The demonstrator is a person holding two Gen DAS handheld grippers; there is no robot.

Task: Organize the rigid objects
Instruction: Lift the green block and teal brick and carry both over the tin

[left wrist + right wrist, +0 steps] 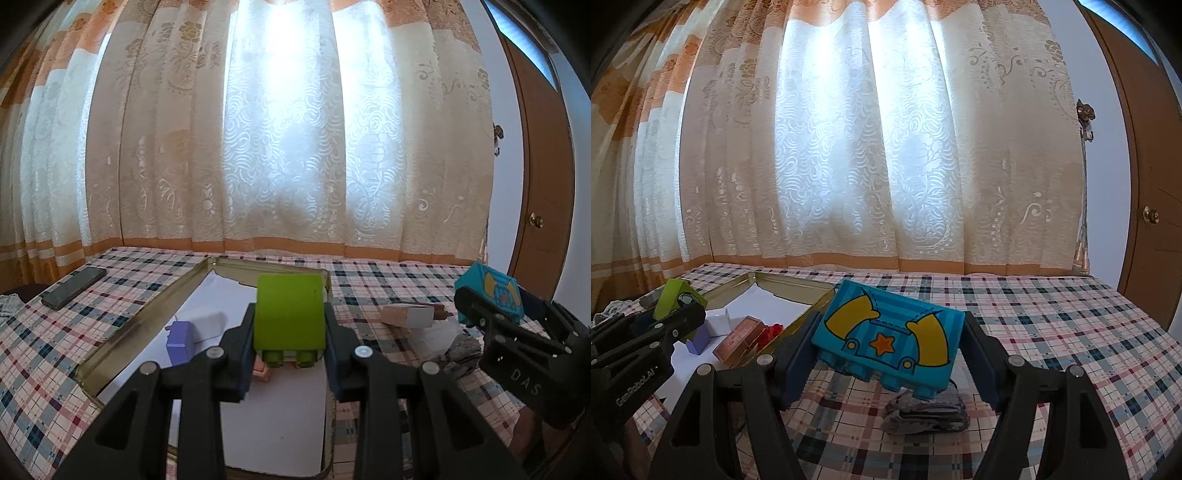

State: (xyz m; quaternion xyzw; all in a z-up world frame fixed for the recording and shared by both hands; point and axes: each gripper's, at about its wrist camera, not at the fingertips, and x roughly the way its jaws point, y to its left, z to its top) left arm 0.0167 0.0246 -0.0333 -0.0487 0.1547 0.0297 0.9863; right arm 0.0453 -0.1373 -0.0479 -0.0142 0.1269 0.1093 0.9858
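Left gripper (288, 354): we hold it clamped on the green block (290, 314), hanging above the tin (140, 317).
Right gripper (890, 354): clamped on the blue block (890, 332), tilted, over the cloth beside the tin, above a grey bundle (923, 410).
Tin contents: purple block (179, 341), brown piece (738, 341), red piece (772, 332).
Risks, in our judgement: the tilted blue block could slip between the pads; the green one, released high, may bounce onto other pieces; our grippers, near each other, may collide at the tin.

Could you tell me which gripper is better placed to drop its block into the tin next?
Left: the left gripper holds the green block over the tin; the right gripper's blue block hangs beside it.
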